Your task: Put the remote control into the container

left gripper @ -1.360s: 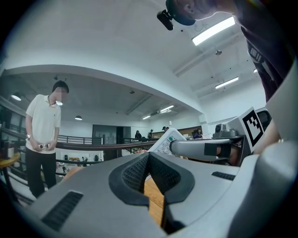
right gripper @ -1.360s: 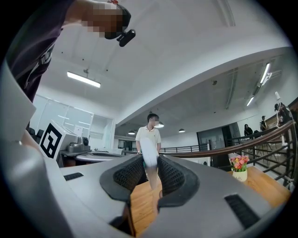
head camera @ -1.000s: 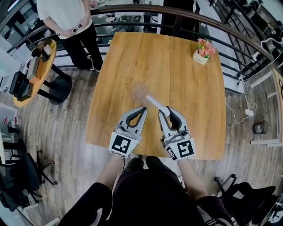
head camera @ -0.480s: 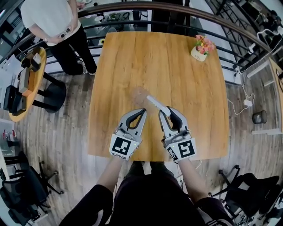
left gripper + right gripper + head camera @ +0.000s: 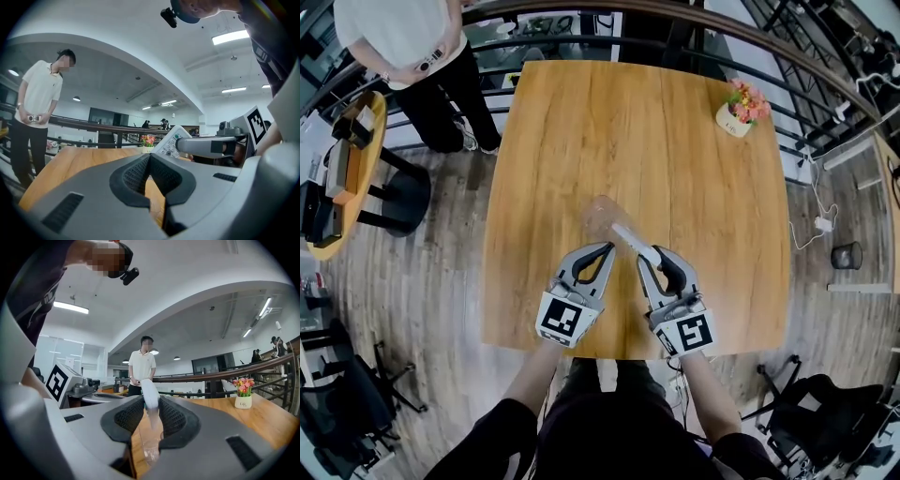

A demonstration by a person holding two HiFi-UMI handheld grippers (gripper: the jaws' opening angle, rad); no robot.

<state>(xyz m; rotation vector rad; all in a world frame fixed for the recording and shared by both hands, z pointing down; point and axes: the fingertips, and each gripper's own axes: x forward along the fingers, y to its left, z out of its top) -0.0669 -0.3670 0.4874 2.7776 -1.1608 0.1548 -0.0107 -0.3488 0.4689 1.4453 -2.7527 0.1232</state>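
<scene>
Remote control (image 5: pixel 626 232), probably light, rigid and slick, is clamped by its near end in the right gripper (image 5: pixel 647 257); clear container (image 5: pixel 598 216) stands at its eleven o'clock; left gripper (image 5: pixel 606 249) has jaws together, empty.

left gripper (image 5: pixel 607 247): grey moulded shell; black ribbed pads (image 5: pixel 136 176); dark slot vents on top
right gripper (image 5: pixel 651 255): same grey shell, same black pads (image 5: pixel 172 417)
marker cubes (image 5: pixel 562 320): white faces; black square codes
top (image 5: pixel 619 422): dark; short sleeves (image 5: pixel 267 51), pale print
head rig: small black camera (image 5: pixel 131 273)
</scene>
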